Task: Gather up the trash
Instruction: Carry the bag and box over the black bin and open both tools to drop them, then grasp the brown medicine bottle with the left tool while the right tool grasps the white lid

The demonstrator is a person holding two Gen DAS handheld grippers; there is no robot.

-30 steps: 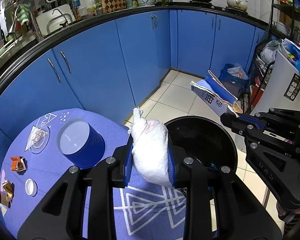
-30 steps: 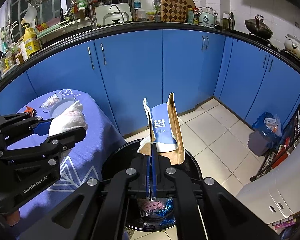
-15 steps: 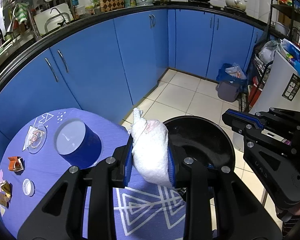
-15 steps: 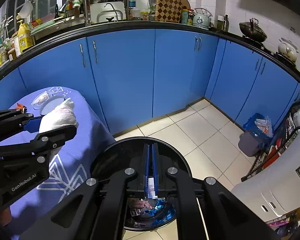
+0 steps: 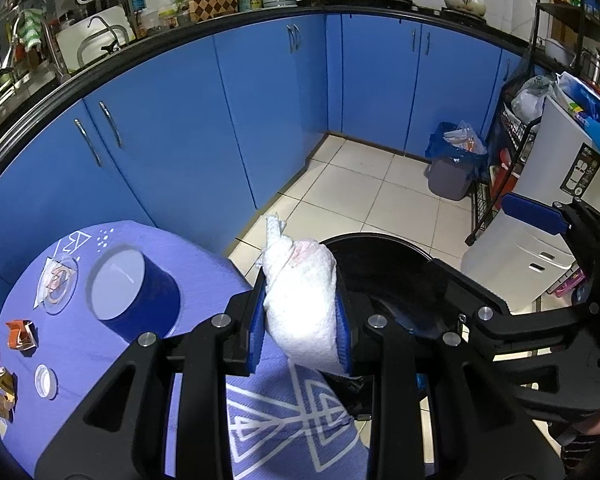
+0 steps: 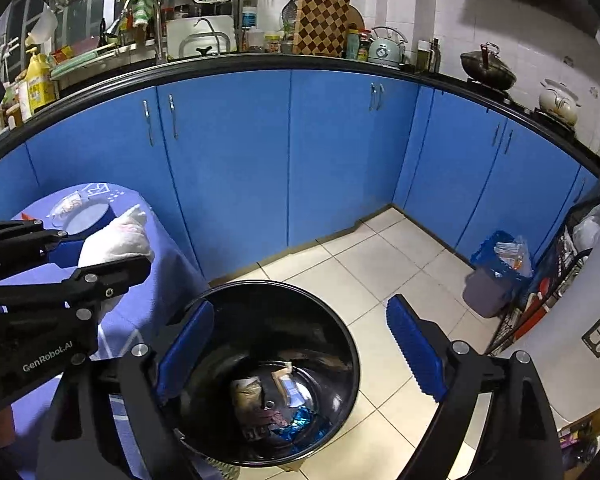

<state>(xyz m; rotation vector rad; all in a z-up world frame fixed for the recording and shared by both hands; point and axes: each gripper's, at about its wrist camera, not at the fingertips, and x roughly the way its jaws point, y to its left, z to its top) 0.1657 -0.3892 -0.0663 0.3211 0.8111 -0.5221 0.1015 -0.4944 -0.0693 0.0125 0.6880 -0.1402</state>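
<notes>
My left gripper (image 5: 300, 320) is shut on a crumpled white paper towel (image 5: 302, 300) and holds it over the table edge, beside the black trash bin (image 5: 384, 248). The towel also shows in the right wrist view (image 6: 114, 240). My right gripper (image 6: 300, 344) is wide open and empty right above the bin (image 6: 340, 320). Inside the bin lie a torn carton (image 6: 286, 384) and other wrappers. Small scraps (image 5: 20, 334) and a bottle cap (image 5: 45, 380) lie on the purple tablecloth (image 5: 80, 360).
A blue round tin (image 5: 134, 300) and a clear wrapper (image 5: 56, 284) sit on the table. Blue cabinets (image 6: 228, 152) run behind. A small grey bin with a blue bag (image 5: 452, 160) and a wire rack (image 5: 512, 140) stand on the right.
My right gripper was shut on a torn blue carton over the bin; it has opened wide and the carton now lies in the bin. The left gripper still holds the towel.
</notes>
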